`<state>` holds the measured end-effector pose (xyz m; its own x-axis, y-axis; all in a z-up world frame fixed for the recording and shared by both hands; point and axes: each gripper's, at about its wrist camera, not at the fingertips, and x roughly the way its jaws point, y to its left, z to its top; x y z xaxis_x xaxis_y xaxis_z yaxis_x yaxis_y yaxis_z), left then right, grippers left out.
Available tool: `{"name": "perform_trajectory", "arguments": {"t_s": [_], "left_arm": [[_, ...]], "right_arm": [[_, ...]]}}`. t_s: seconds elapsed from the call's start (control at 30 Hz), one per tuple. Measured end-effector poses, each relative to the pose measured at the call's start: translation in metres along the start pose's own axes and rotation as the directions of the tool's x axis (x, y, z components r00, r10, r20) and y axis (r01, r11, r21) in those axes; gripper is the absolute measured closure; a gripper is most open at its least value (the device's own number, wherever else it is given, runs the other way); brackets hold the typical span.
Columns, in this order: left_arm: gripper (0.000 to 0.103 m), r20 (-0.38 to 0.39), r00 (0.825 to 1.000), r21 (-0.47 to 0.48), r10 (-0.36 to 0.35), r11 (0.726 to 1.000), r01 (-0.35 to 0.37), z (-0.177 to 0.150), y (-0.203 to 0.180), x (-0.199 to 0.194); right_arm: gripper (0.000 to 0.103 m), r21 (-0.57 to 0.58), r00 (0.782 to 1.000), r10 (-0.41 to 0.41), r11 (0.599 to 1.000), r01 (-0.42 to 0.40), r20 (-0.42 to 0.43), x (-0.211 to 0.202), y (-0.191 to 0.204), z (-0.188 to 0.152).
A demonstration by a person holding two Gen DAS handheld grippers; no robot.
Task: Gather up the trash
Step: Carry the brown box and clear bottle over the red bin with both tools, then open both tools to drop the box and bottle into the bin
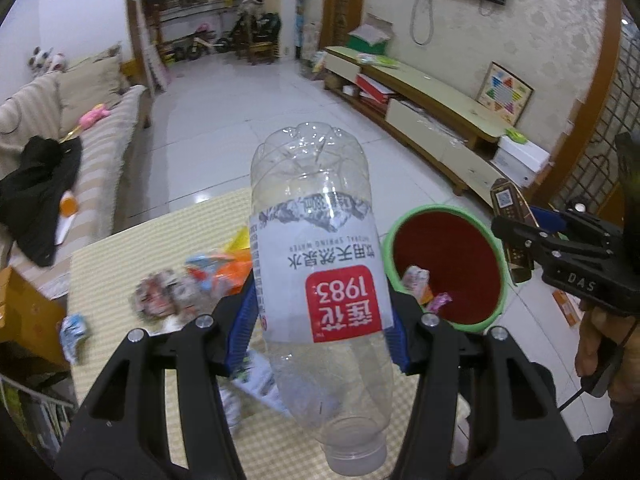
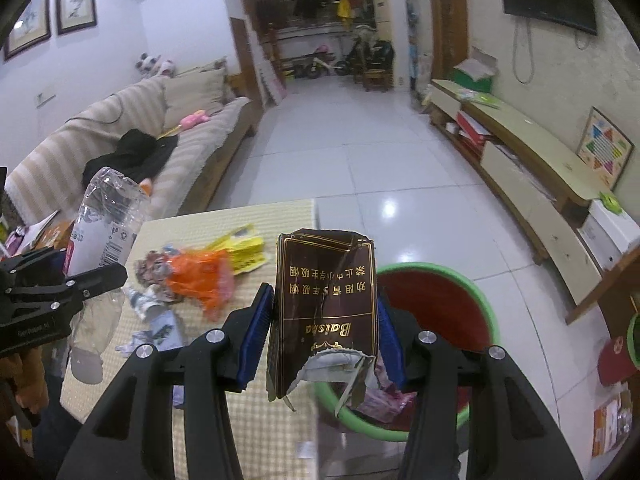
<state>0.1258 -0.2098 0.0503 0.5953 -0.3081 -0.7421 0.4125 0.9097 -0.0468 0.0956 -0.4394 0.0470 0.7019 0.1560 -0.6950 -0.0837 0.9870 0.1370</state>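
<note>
My left gripper (image 1: 320,328) is shut on an empty clear plastic water bottle (image 1: 320,264) with a white and red label, held upside down above the table. The bottle also shows at the left of the right wrist view (image 2: 100,236). My right gripper (image 2: 324,320) is shut on a torn brown cigarette pack (image 2: 326,304) with gold print, held over the near rim of the red bin with a green rim (image 2: 480,292). In the left wrist view the bin (image 1: 452,264) holds a few wrappers, and the right gripper (image 1: 520,240) with the pack is at its right.
The table with a checked yellow cloth (image 2: 280,432) carries an orange bag (image 2: 204,276), a yellow wrapper (image 2: 244,248) and several crumpled papers (image 1: 160,296). A striped sofa (image 2: 120,132) stands at left, a TV cabinet (image 2: 540,176) at right.
</note>
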Motion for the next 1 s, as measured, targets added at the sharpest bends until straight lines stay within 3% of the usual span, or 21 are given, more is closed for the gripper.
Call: {"name": "perform_trajectory", "arguments": {"t_s": [0.47, 0.77, 1.0], "left_arm": [[0.050, -0.079, 0.981, 0.048, -0.177, 0.982, 0.181, 0.019, -0.090, 0.066], [0.050, -0.147, 0.970, 0.095, -0.195, 0.973, 0.210, 0.026, -0.125, 0.112], [0.050, -0.178, 0.965, 0.101, -0.194, 0.972, 0.214, 0.025, -0.130, 0.135]], "right_arm": [[0.056, 0.120, 0.996, -0.082, 0.989, 0.085, -0.036, 0.016, -0.097, -0.021], [0.056, 0.163, 0.994, -0.080, 0.982, 0.091, -0.072, 0.046, -0.122, -0.031], [0.056, 0.181, 0.993, -0.076, 0.979, 0.091, -0.087, 0.065, -0.132, -0.031]]}}
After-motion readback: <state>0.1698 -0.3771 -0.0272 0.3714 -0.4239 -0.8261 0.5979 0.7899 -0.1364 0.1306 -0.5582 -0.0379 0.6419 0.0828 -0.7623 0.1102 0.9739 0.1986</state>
